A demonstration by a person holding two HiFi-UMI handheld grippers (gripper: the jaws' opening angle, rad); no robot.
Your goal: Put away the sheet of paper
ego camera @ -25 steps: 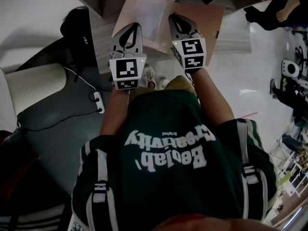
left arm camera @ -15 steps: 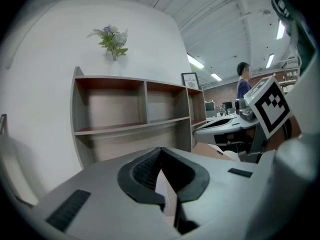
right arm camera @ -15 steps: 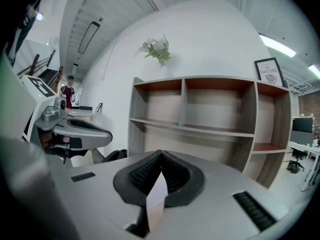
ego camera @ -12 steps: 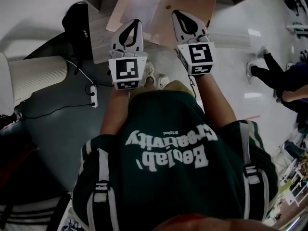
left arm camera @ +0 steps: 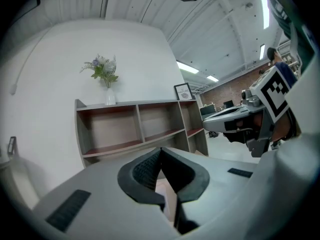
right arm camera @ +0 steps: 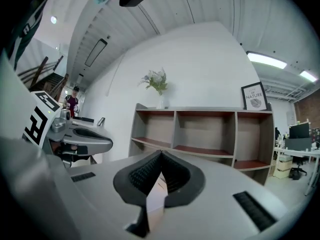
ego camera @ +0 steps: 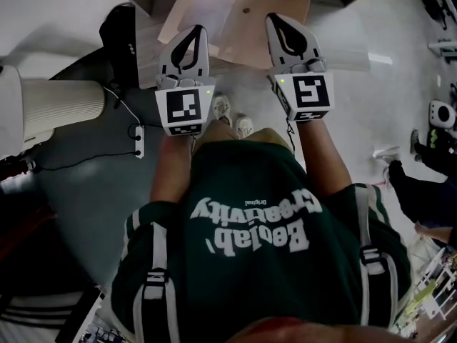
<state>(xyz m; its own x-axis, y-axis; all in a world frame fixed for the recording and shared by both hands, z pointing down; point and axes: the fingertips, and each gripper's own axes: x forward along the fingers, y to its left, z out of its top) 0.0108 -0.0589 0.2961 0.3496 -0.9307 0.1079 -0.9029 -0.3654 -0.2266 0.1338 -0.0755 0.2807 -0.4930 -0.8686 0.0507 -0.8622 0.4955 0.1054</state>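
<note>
Near: my left gripper (ego camera: 197, 28) and right gripper (ego camera: 277, 18) are both clenched, pad tips meeting, each nipping near edge of sheet of paper (ego camera: 250, 31). Sheet held out ahead of me, just short of shelf (right arm camera: 200, 134). Versus second ago: right gripper sits further right, sheet unchanged against jaws. Bystander (ego camera: 421, 191), earlier far right, now nearer.

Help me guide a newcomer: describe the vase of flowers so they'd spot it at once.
Against the white wall stands an open shelf unit with three bays. On its top, at the left end, is the vase of flowers. Its only neighbour up there, a framed print at the right end, is flat and dark-edged; the vase carries pale blooms and leaves.
</note>
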